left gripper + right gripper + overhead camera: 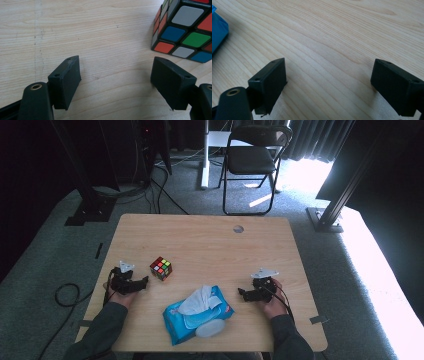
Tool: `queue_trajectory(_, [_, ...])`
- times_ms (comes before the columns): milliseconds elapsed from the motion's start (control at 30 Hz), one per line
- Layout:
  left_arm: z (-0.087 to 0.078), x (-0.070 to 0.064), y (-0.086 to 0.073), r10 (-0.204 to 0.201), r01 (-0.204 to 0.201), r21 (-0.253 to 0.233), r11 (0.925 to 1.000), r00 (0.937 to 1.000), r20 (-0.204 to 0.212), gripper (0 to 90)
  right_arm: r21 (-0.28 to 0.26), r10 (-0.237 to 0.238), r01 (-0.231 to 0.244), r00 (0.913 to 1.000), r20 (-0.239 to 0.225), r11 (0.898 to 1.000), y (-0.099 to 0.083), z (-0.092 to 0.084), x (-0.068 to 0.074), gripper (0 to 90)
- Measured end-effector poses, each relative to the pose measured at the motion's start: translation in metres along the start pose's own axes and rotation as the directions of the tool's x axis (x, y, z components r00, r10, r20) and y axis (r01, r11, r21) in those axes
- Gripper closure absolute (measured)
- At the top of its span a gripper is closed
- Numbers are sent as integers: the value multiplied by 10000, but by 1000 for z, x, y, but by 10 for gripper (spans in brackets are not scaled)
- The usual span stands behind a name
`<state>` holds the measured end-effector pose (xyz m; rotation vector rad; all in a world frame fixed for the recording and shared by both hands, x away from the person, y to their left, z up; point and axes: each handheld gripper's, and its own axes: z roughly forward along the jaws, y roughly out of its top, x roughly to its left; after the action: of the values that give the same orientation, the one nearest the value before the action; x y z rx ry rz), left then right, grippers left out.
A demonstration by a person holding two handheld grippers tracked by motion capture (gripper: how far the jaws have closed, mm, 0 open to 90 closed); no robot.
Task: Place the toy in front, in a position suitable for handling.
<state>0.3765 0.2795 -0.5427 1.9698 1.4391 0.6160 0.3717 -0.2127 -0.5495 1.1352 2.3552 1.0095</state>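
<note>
A colourful puzzle cube (161, 268) sits on the wooden table (210, 245), left of centre. My left gripper (145, 281) rests on the table just left of the cube, jaws open and empty; in the left gripper view the cube (185, 30) lies beyond the right jaw, apart from it. A blue pack of wet wipes (198, 314) with a white wipe pulled up lies near the front edge. My right gripper (241, 293) rests to the right of the pack, open and empty; the pack's blue corner (218, 30) shows at the left of the right gripper view.
A round cable hole (238, 228) is in the table's far edge. A black folding chair (252, 157) stands beyond the table. Black stand legs (90, 205) and cables lie on the grey carpet at the left, and another stand (330, 215) at the right.
</note>
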Motion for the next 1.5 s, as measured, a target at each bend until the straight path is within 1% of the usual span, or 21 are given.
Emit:
queue_trajectory(33, [-1,1,1,8,-9,90,10000,10000,35,255,-1,1,-1,10000,0,10000,0,0,0,128])
queue_trajectory(67, [-2,3,1,-15,15,109,9999,10000,34,288,-1,3,-3,10000,0,10000,0,0,0,128])
queue_trajectory(100, [-2,5,1,-61,59,92,9999,9999,146,310,-1,2,-2,10000,0,10000,0,0,0,128])
queue_trajectory(200, [-4,11,1,-361,358,70,9993,9979,538,329,0,3,-3,10000,-2,10000,0,0,0,128])
queue_trajectory(267, [-5,13,1,-472,467,98,9989,9970,606,337,-1,3,-3,10000,-1,10000,0,0,0,128])
queue_trajectory(367, [-6,14,2,-530,523,124,9986,9962,691,328,-2,3,-3,10000,-1,10000,0,0,0,128])
queue_trajectory(500, [-9,12,5,-462,463,1,9989,9959,776,328,-1,3,-3,10000,-1,10000,0,0,0,128])
queue_trajectory(667, [-17,8,16,-78,89,-115,9999,9956,931,319,-2,2,-2,10000,-1,10000,0,0,0,128])
queue_trajectory(700, [-18,7,18,-15,30,-150,9999,9950,996,316,-3,-2,2,10000,0,10000,0,0,0,128])
queue_trajectory(767, [-19,7,22,191,-178,-104,9998,9903,1374,304,-3,-1,1,10000,0,10000,0,0,0,128])
queue_trajectory(833, [-20,6,25,289,-286,-40,9996,9882,1503,294,-1,1,-1,10000,-1,10000,0,0,0,128])
queue_trajectory(900, [-22,6,28,226,-223,-38,9997,9885,1492,292,-2,-1,1,10000,-1,10000,0,0,0,128])
queue_trajectory(967, [-24,6,30,126,-105,-137,9998,9872,1590,290,-1,1,-1,10000,0,10000,0,0,0,128])
queue_trajectory(1067, [-27,6,32,78,-39,-234,9997,9859,1672,277,-2,1,-1,10000,0,10000,0,0,0,128])
queue_trajectory(1333, [-29,-1,40,308,-242,-390,9989,9832,1798,253,-2,-2,2,10000,1,10000,0,0,0,128])
queue_trajectory(1500, [-29,-6,43,304,-224,-414,9989,9785,2040,249,-1,1,-1,10000,-5,10000,0,0,0,128])
